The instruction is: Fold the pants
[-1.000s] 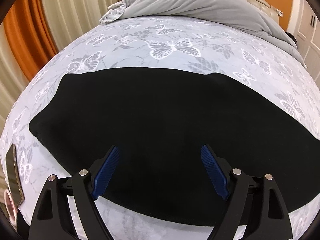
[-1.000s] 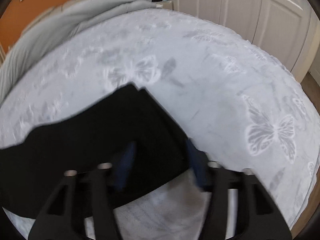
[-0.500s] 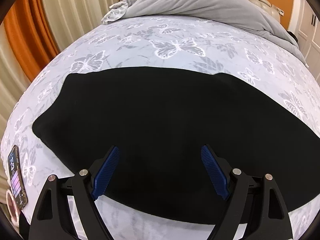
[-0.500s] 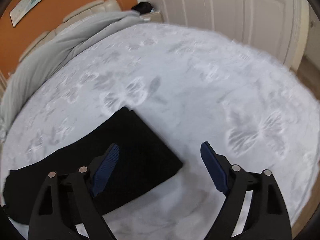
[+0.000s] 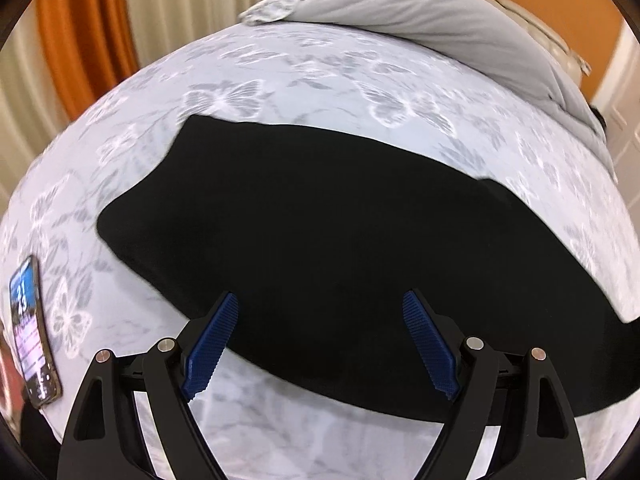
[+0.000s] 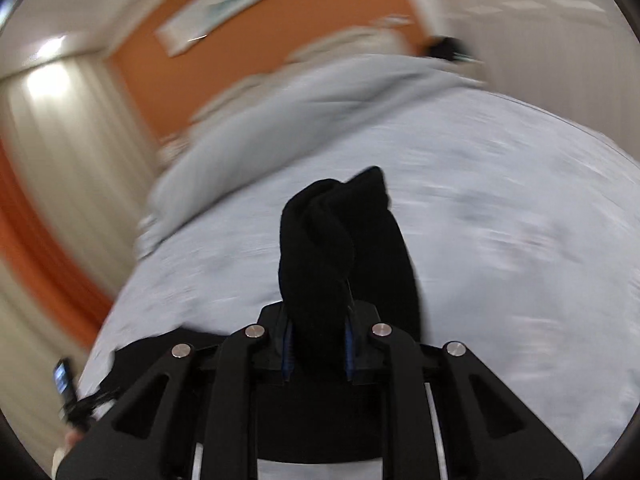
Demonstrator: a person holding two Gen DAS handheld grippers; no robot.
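At the far left of the left wrist view, a phone (image 5: 34,330) lies lit on the butterfly-print bedspread (image 5: 304,64), well apart from the work. The black pants (image 5: 320,220) stretch flat across the bed from the left toward the right edge of that view. The left gripper (image 5: 320,344) hovers over their near edge with its 2 blue pads (image 5: 212,344) spread wide and nothing between them, much as it did half a second ago. A grey duvet (image 5: 420,16) is bunched at the head of the bed behind.

The change is on the right. Half a second ago the right gripper stood spread above the leg end of the pants; now the right gripper (image 6: 318,350) has clamped on that end, and a bunched black fold (image 6: 320,240) rises between its fingers, lifted off the bedspread (image 6: 500,220). The right wrist view is heavily blurred, which suggests quick motion.

This likely starts the lengthwise fold: the leg end is picked up and would next travel leftward toward the waist end. The left gripper seems placed to pin or steady the cloth.
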